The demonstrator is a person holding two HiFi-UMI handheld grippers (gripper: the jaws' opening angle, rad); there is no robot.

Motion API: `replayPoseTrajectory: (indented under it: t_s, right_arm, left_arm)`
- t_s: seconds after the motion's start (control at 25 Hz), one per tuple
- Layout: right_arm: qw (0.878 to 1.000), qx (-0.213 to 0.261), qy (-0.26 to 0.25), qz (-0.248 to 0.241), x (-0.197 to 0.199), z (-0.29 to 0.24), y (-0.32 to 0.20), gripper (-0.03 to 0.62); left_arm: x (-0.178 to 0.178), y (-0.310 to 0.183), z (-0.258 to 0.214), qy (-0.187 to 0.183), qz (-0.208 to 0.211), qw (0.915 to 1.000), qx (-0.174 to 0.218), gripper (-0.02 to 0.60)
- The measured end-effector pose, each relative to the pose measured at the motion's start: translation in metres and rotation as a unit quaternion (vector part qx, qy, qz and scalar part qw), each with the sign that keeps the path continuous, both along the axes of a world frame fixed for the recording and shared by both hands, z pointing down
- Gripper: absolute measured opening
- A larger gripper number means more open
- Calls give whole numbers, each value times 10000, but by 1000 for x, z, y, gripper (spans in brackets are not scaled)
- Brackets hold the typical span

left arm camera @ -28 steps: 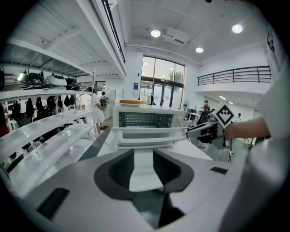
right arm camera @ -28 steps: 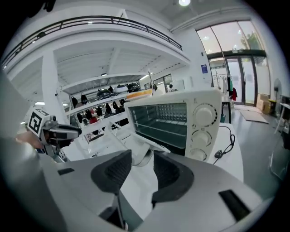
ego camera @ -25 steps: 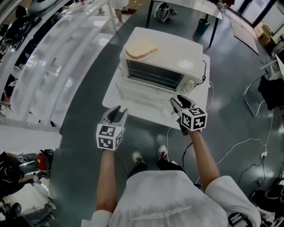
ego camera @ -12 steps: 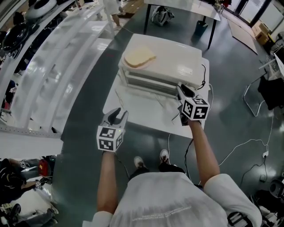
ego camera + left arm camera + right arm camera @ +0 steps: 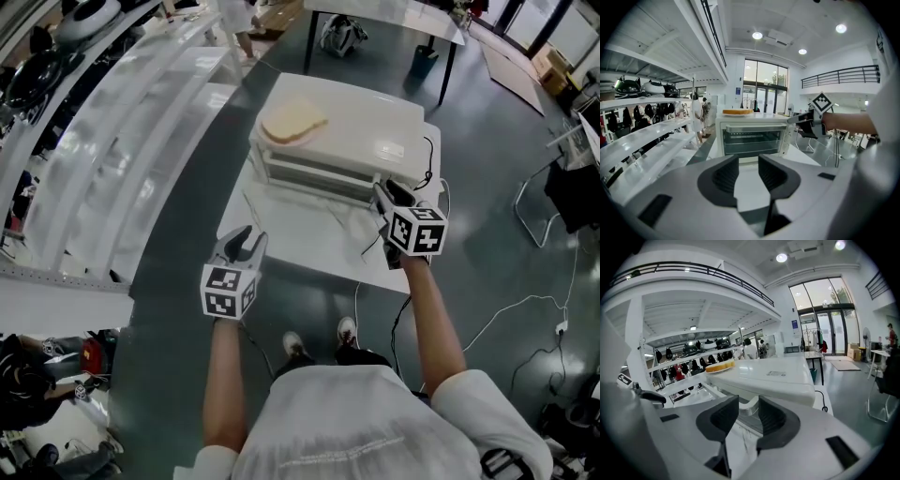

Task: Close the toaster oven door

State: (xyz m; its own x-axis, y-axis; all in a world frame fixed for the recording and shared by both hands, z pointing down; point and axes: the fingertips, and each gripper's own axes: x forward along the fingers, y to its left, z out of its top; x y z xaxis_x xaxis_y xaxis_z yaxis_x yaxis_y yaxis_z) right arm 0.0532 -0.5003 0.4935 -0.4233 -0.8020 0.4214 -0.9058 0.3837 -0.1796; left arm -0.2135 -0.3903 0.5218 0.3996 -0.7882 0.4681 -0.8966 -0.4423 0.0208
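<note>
A white toaster oven point(image 5: 356, 136) stands on a small white table point(image 5: 281, 230) with its glass door point(image 5: 751, 142) upright and closed. A slice of bread point(image 5: 292, 124) lies on its roof. My right gripper point(image 5: 383, 193) hovers at the oven's front right corner, level with the door's top edge. Its jaws are opening, and its pads press on nothing; in the right gripper view the oven point(image 5: 773, 376) fills the space just beyond the right gripper point(image 5: 748, 408). My left gripper point(image 5: 242, 240) hangs open and empty over the table's near left edge, and it faces the door in the left gripper view point(image 5: 748, 165).
Long white shelving point(image 5: 112, 141) runs along the left. A black power cable point(image 5: 433, 155) leaves the oven's right side, and a white cable point(image 5: 506, 305) trails over the floor. A dark-legged table point(image 5: 394, 19) stands behind, and a chair frame point(image 5: 536, 211) is at the right.
The oven door, lying flat open a second ago, now stands closed. My right gripper rose and moved forward with it to the oven's front right corner. The left gripper barely moved.
</note>
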Motion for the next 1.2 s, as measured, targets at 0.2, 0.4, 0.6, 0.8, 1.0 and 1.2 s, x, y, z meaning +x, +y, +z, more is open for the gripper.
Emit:
replayPoseTrajectory:
  t_s: [0.2, 0.4, 0.6, 0.8, 1.0, 1.2]
  right_arm:
    - [9983, 287, 487, -148, 7, -23, 13, 123]
    - [9926, 742, 889, -353, 2, -60, 21, 121]
    - [9828, 1260, 1118, -757, -17, -103, 32, 88]
    - [9716, 1726, 1216, -1071, -36, -141, 45, 56]
    - [9662, 1969, 1010, -1322, -56, -170, 58, 28]
    - [9564, 2205, 1022, -1618, -75, -188, 77, 20]
  left_arm:
    - [-8, 1, -25, -146, -123, 9995, 261, 130]
    - [-21, 0, -68, -277, -308, 9964, 739, 120]
    - [-35, 5, -115, -332, -469, 9909, 1219, 71]
    - [-44, 13, -154, -429, -568, 9841, 1629, 44]
    - [-53, 21, -181, -556, -673, 9781, 1892, 21]
    - [-55, 33, -202, -657, -665, 9738, 2074, 20]
